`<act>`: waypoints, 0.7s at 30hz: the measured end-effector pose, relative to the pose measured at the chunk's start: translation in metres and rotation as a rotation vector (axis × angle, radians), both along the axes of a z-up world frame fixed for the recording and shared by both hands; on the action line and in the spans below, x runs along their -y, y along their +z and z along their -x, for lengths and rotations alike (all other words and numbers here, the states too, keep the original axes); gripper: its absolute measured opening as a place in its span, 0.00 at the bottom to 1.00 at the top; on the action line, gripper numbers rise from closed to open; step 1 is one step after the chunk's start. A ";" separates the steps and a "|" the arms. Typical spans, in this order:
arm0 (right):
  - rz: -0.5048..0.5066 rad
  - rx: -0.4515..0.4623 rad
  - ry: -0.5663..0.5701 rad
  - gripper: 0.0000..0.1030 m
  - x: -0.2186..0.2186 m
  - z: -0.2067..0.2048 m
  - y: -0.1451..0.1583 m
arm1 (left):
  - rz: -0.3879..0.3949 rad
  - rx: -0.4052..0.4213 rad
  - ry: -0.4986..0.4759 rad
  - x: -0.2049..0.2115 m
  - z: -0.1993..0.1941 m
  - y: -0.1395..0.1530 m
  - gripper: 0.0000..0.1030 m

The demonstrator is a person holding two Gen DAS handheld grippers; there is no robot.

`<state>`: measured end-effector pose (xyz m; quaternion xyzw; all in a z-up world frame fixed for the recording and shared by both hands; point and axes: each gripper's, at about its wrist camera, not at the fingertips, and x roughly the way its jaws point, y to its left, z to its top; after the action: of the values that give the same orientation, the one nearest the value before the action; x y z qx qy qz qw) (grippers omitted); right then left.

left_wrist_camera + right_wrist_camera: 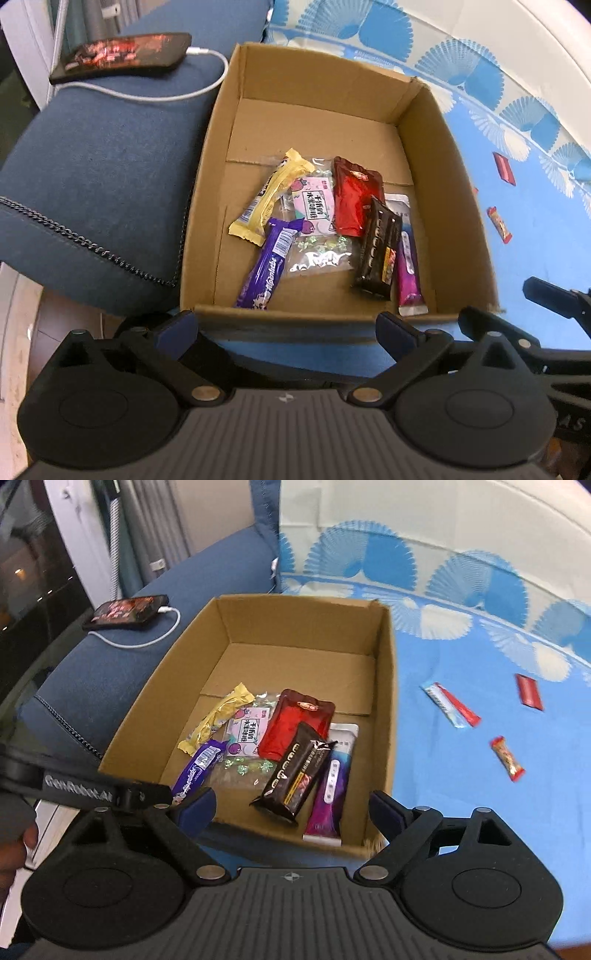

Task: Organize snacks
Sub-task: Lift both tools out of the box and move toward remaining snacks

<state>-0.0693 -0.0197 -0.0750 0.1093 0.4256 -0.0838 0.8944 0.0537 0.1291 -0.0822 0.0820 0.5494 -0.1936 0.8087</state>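
Cardboard box [317,96] sits open on the blue fan-print cloth [461,775], its left wall against a dark blue cushion [103,177]. Inside, clustered toward the near end: yellow bar [264,199], purple bar [266,266], clear candy bag [314,229] with a pink label in Chinese print, red pouch [354,199], dark brown bar [378,251] lying across a magenta-and-white sachet [408,273]. Purple bar's lettering is upside down, probably not legible.

Loose on the cloth right of the box: red square packet [529,692], small red-and-yellow candy [506,757]. Only the right wrist view shows a red, white and blue stick [448,704].

Phone [122,55] with white charging cable [177,94] lies on the cushion, far left.

Left gripper [288,328] and right gripper [291,808] both hang over the box's near edge, jaws spread wide, nothing between them. Right view reads "GenRobot.AI" on the left gripper's arm.
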 end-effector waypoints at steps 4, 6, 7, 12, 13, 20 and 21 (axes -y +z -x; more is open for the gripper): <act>0.031 0.023 -0.017 0.92 -0.013 0.022 0.012 | 0.011 0.044 -0.012 -0.003 0.021 0.014 1.00; 0.052 0.026 -0.019 0.93 -0.019 0.033 0.016 | 0.026 0.053 -0.019 -0.007 0.032 0.021 1.00; 0.055 0.028 -0.018 0.93 -0.021 0.037 0.017 | 0.028 0.061 -0.019 -0.009 0.037 0.023 1.00; 0.076 0.041 -0.024 0.94 -0.031 0.055 0.025 | 0.030 0.108 -0.008 -0.015 0.062 0.032 1.00; 0.083 0.047 -0.026 0.94 -0.032 0.059 0.027 | 0.032 0.117 -0.005 -0.017 0.067 0.034 1.00; 0.108 0.090 -0.036 0.95 -0.041 0.083 0.036 | 0.040 0.162 0.004 -0.021 0.089 0.045 1.00; 0.110 0.095 -0.039 0.95 -0.042 0.087 0.038 | 0.041 0.167 0.001 -0.021 0.092 0.047 1.00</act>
<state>-0.1561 0.0225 -0.0375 0.0721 0.3751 -0.1191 0.9165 -0.0379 0.1504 -0.0353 0.0807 0.4759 -0.1969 0.8534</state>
